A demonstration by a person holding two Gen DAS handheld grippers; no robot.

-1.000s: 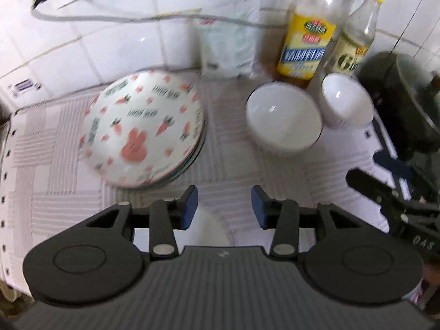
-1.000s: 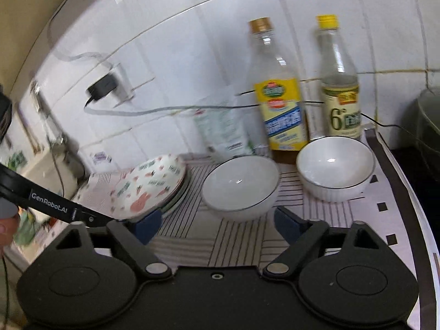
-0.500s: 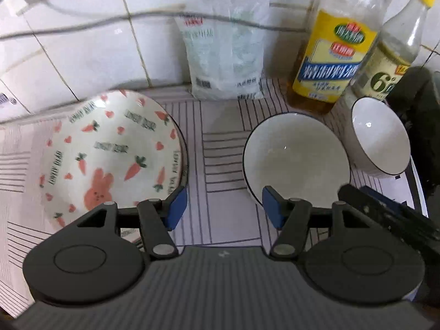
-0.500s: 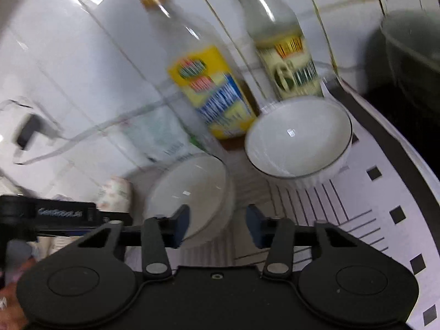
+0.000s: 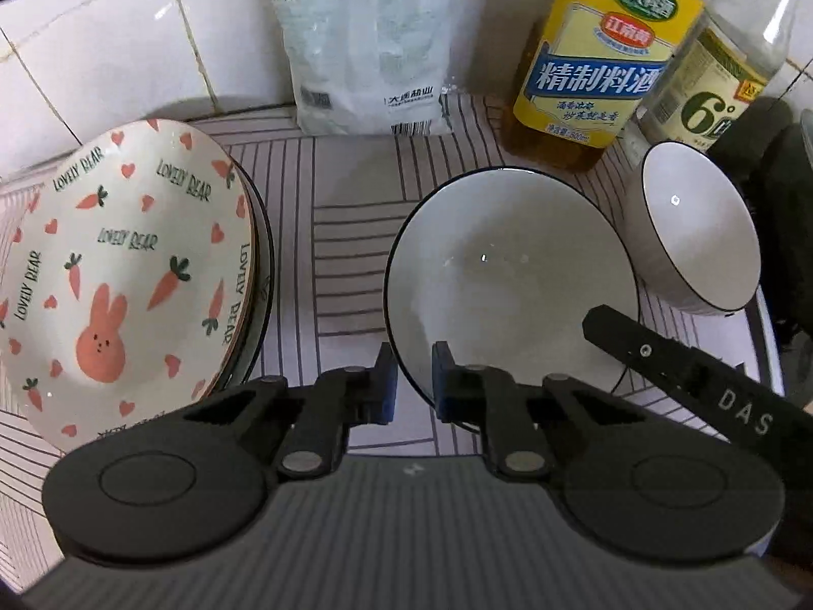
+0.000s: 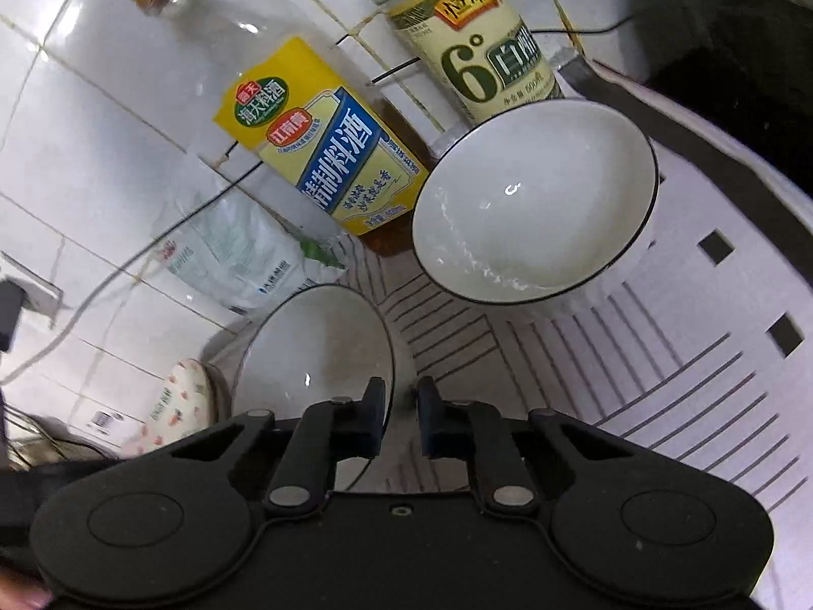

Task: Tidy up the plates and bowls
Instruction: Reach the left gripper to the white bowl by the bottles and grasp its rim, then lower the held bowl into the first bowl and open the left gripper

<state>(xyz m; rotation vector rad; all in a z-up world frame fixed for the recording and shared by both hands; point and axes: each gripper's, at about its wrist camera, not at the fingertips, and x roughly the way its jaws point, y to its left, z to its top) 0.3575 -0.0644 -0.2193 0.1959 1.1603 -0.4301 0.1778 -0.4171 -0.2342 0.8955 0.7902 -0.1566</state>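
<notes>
- Bowls sit side by side on the striped mat (image 5: 350, 234) covering the bench: a larger white bowl (image 5: 508, 274) with a thin dark rim, and a smaller white bowl (image 5: 696, 234) to its right, just beside it.
- Left tool (image 5: 412, 381) is pinched narrow over the near rim of the larger bowl, one blue pad outside the wall and one inside.
- Right tool (image 6: 401, 414) is likewise closed narrow on the same bowl's rim at its right side; that bowl (image 6: 315, 356) appears tilted in this view.
- Smaller bowl (image 6: 533, 203) stands in front of the vinegar bottle (image 6: 477, 51), free of both tools.
- Stack of carrot-and-bunny plates (image 5: 122, 274) lies to the left of the larger bowl, apart from it.
- Cooking wine bottle (image 5: 599, 56) and a white salt bag (image 5: 366, 46) stand against the tiled wall behind.
</notes>
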